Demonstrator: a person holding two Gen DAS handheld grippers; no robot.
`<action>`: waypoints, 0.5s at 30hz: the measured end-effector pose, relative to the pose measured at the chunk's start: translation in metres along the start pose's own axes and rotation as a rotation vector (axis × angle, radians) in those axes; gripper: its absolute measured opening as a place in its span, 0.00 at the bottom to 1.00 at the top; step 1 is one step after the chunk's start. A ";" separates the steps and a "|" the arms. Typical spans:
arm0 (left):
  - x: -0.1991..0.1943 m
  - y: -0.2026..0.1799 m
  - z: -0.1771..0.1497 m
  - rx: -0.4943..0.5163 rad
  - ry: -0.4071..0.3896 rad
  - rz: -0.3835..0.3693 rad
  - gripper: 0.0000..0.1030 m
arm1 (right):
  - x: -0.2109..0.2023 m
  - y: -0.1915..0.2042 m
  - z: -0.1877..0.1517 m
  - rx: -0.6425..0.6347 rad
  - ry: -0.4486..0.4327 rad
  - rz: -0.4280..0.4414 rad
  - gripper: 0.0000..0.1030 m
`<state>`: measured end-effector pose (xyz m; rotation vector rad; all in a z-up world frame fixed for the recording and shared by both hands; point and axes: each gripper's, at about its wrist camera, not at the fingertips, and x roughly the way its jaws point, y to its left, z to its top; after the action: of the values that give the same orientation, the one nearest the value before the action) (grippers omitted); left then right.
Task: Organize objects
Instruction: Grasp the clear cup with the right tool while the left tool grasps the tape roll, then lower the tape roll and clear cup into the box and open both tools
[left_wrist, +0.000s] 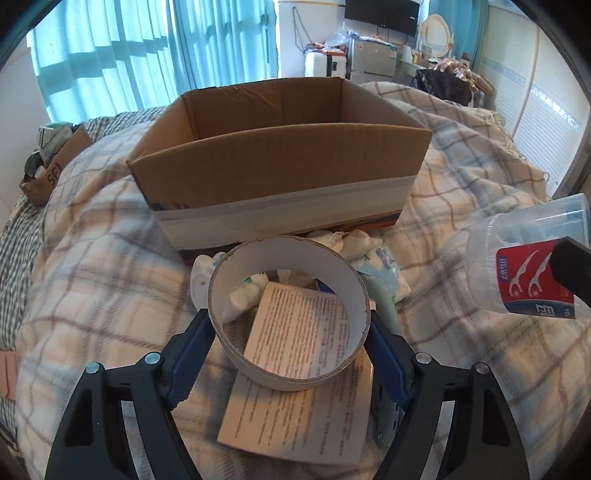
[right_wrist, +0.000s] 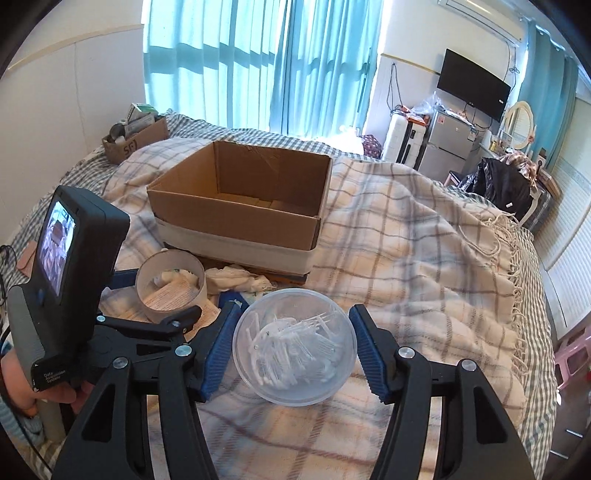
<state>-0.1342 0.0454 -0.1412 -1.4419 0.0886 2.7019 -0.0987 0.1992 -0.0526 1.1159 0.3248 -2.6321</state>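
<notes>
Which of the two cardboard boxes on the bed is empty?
The large open cardboard box mid-bed shows only bare floor; the small cardboard box by the curtain is stuffed with items.

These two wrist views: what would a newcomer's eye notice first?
Probably the open cardboard box standing in the middle of the plaid blanket. Next, each hand-held gripper grips something in front of it: the left hand-held gripper a cardboard tape ring, the right hand-held gripper a clear tub of floss picks. Behind, turquoise curtains glow.
</notes>
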 end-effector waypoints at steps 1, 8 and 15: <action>-0.001 0.000 0.000 0.002 -0.002 -0.007 0.79 | 0.000 0.000 0.001 -0.005 0.001 0.002 0.59; -0.036 0.005 0.007 -0.030 -0.083 -0.041 0.79 | -0.019 0.003 0.016 -0.027 -0.050 -0.016 0.59; -0.087 0.019 0.031 -0.049 -0.205 -0.046 0.79 | -0.065 0.015 0.052 -0.060 -0.156 -0.034 0.59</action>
<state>-0.1131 0.0252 -0.0515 -1.1535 -0.0231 2.8132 -0.0852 0.1793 0.0280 0.8875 0.3915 -2.6997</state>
